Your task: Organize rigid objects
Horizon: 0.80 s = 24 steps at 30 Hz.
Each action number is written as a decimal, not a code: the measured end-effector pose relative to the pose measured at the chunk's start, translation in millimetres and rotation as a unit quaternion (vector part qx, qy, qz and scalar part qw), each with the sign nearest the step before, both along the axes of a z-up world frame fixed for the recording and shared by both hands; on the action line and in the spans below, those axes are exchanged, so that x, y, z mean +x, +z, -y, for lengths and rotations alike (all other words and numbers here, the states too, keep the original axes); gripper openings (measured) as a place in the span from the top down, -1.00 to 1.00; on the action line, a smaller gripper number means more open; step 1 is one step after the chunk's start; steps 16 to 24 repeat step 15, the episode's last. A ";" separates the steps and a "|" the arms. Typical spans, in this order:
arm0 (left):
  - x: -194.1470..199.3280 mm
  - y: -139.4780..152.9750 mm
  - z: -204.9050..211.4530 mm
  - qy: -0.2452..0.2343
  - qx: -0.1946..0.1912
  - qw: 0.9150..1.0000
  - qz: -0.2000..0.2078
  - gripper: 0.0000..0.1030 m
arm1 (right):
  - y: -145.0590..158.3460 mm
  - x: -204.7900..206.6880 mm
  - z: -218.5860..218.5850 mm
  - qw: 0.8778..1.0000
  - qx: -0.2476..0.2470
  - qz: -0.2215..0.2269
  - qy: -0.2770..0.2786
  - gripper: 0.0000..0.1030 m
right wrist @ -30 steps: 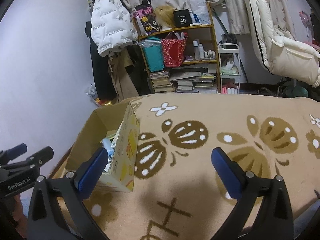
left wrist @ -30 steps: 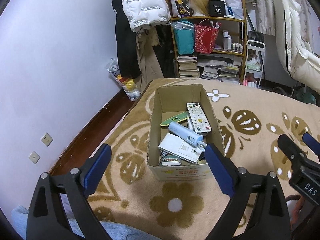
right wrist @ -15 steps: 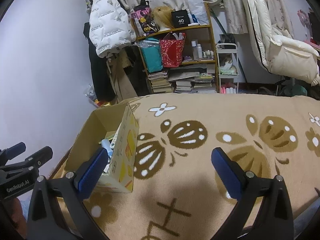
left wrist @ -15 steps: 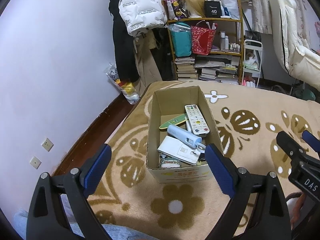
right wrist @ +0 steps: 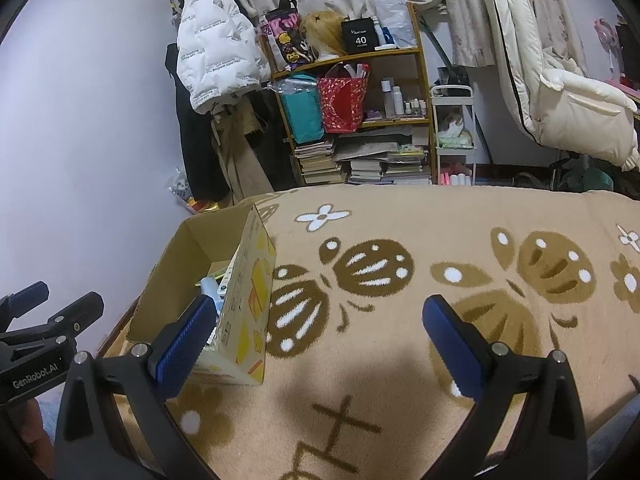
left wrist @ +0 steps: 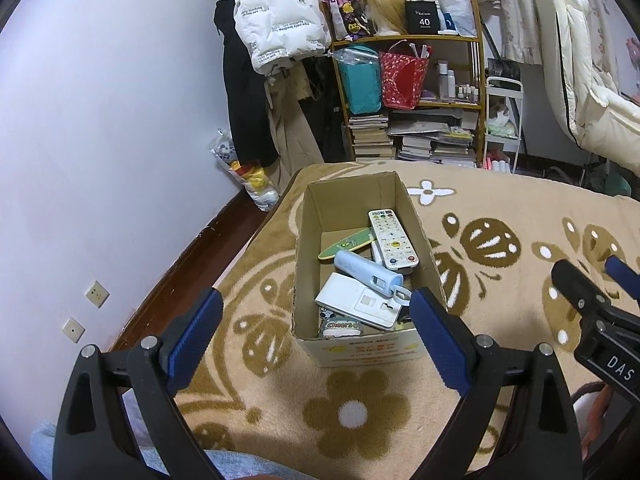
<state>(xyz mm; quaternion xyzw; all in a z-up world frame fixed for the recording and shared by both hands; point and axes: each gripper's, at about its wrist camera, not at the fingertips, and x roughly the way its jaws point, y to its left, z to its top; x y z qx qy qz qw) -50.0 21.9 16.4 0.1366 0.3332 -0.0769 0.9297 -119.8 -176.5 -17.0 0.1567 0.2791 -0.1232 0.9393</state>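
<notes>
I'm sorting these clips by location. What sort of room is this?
Most likely a lived-in bedroom: a beige patterned blanket covers what looks like a bed, a wooden shelf holds book stacks and bags, and a white puffer jacket hangs by the wall.
</notes>
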 end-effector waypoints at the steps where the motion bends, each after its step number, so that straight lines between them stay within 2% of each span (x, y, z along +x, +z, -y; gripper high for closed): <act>1: 0.6 0.3 -0.7 0.002 0.000 1.000 0.000 -0.82 | 0.5 -0.6 -0.1 1.000 -0.005 0.002 -0.002 -1.00; 24: 0.3 -1.4 0.1 -0.003 0.005 1.000 -0.002 -0.82 | 4.1 -3.0 4.6 1.000 -0.003 0.003 -0.003 -1.00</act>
